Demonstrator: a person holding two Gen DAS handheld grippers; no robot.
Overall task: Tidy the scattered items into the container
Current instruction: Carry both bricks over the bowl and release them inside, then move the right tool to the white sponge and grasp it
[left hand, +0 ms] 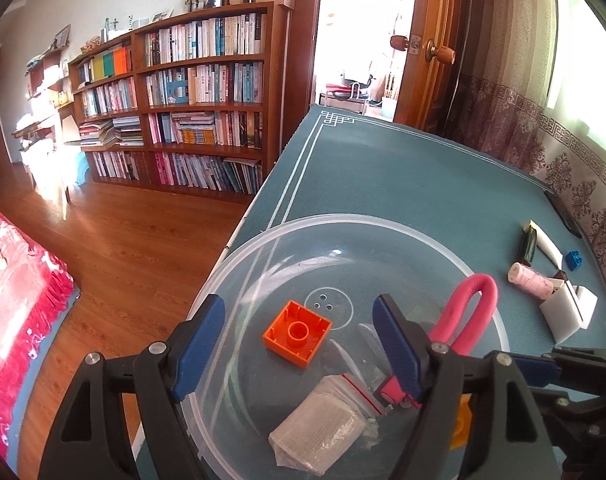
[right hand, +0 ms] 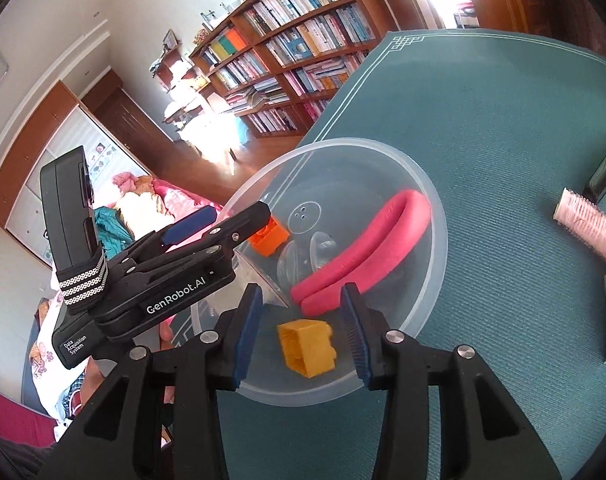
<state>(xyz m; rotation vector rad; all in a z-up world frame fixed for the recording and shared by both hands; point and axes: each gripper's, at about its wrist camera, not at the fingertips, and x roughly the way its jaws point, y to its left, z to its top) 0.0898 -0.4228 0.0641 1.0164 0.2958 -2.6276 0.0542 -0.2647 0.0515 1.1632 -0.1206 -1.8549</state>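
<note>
**Both grippers open over the clear bowl; yellow brick loose between the right fingers**

Container: a clear plastic bowl [left hand: 383, 224] sits on the teal table mat [left hand: 403, 168], near the mat's left edge. Inside it: an orange brick [left hand: 297, 332] lying hollow side up, a bent pink foam tube [left hand: 473, 304], a small clear zip bag [left hand: 323, 428] with a red seal strip, and a yellow brick [right hand: 308, 347]. Some clear plastic pieces lie near the bowl's centre; what they are cannot be told.

Right gripper [right hand: 303, 340]: jaws spread wide, above the near rim of the bowl. The yellow brick lies between the two blue pads with a gap on each side, touching neither. It appears to rest on the bowl's inner wall, hollow end facing left. The ends of the pink tube lie just beyond the fingertips.

Left gripper [left hand: 299, 344]: jaws also spread wide, nothing held. It is over the bowl, with the orange brick showing between its fingers and below them. In the right wrist view its body reaches in from the left, over the bowl's rim.

Still outside the bowl, on the mat to the right: a pink thread spool [left hand: 531, 280], a small blue brick [left hand: 574, 259], a white box [left hand: 569, 312], and a white tube [left hand: 545, 240] beside a dark flat item. All are well apart from both grippers.
</note>
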